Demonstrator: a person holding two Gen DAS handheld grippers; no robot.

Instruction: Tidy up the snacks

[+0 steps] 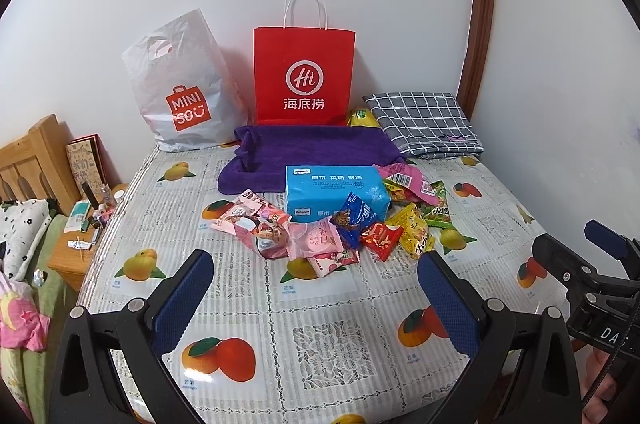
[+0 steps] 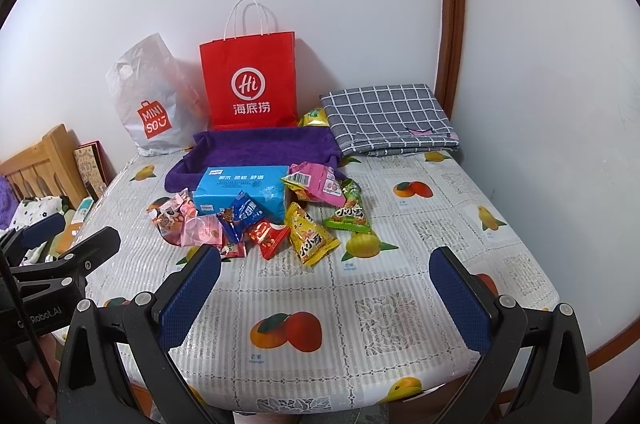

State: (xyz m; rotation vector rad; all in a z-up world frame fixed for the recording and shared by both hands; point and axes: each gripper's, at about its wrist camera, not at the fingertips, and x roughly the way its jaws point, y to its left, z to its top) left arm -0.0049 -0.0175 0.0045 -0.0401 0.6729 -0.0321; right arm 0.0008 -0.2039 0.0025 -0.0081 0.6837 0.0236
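Currently I hold both tools back from the work: left gripper (image 1: 316,300) and right gripper (image 2: 326,298) hover over the near part of the table (image 1: 320,344), fingers spread wide, nothing between them. Snacks (image 1: 344,228) lie in a loose heap mid-table, just in front of a blue tissue pack (image 1: 336,192) and touching it; behind that sits a purple cloth tray (image 1: 312,152), which I judge to be the likely destination, though nothing confirms it.

Risks, as I judge them: the packets overlap, so closing on one may drag or lift a neighbour; the glossy wrappers, pinched at a thin edge, may slip; a reach for the tray passes over the tissue pack and could nudge it. The pink packets (image 1: 276,228) on the left of the heap are crumpled and stacked, hard to separate cleanly.

Legible writing: red paper bag (image 1: 304,76) with "Hi" and "海底捞"; white plastic bag (image 1: 180,84) with "MINISO"; the table cover's fruit prints are captioned "mango"; the left gripper's body, seen from the right wrist, shows "Robot.AI". Snack labels are mostly too small to read. A folded checked cloth (image 1: 424,124) lies at the far right
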